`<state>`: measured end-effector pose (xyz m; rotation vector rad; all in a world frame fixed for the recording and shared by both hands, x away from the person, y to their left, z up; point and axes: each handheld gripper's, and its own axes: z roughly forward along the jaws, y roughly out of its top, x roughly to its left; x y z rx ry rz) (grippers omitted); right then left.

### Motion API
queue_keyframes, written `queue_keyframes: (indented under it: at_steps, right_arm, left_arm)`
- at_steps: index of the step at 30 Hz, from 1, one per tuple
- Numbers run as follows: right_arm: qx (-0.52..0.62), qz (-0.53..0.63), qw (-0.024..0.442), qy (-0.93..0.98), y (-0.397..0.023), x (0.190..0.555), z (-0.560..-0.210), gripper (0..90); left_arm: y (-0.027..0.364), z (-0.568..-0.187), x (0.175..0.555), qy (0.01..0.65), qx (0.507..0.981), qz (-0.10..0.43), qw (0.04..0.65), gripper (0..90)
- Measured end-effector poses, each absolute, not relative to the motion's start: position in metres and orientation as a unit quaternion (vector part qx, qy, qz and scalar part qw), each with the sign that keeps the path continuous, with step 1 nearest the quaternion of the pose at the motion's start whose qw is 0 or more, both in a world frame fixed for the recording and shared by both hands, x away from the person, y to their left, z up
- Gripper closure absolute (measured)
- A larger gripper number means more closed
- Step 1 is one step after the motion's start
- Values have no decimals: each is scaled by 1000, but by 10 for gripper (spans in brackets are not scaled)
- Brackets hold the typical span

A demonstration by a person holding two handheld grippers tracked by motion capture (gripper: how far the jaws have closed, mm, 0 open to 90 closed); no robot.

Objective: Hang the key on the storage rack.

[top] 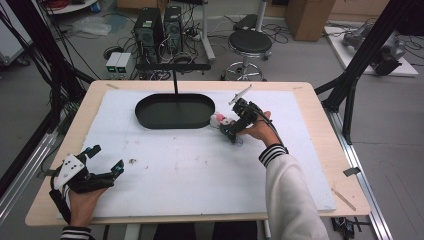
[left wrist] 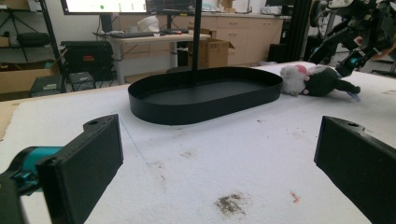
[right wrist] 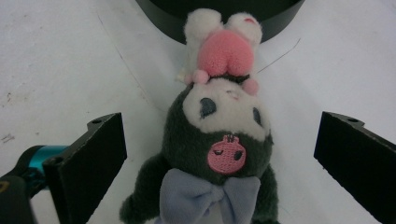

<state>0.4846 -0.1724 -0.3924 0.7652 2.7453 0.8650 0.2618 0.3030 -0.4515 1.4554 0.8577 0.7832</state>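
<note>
A small plush toy (right wrist: pixel 219 135) lies on the white mat, dark green with a white face, pink ears and a pale blue bow. It rests just right of the black oval tray (top: pixel 175 111). My right gripper (top: pixel 232 126) hovers over the toy (top: pixel 222 121) with its jaws wide apart on either side of it, open and not touching. My left gripper (top: pixel 102 160) sits at the near left of the table, open with nothing between its jaws. From there the plush toy (left wrist: pixel 317 80) and the tray (left wrist: pixel 205 95) appear farther off.
A thin black post (top: pixel 175 82) with a crossbar rises from the tray. The white mat (top: pixel 200 165) covers most of the wooden table and carries small dirt marks (top: pixel 133 161). Black frame struts stand at both table sides; a stool and computers sit behind.
</note>
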Motion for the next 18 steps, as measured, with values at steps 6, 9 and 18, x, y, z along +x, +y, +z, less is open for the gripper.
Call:
queue_keyframes:
  at_steps: [6,9,18]
  right_arm:
    - [262,275,81,922,-169,486,-398,14]
    - [264,273,77,922,-168,487,-400,14]
    - [273,266,63,922,-164,488,-407,91]
  left_arm:
    - [303,-451,262,369,628,340,595,17]
    - [303,-451,262,369,628,340,595,17]
    - [303,-451,262,369,628,339,595,17]
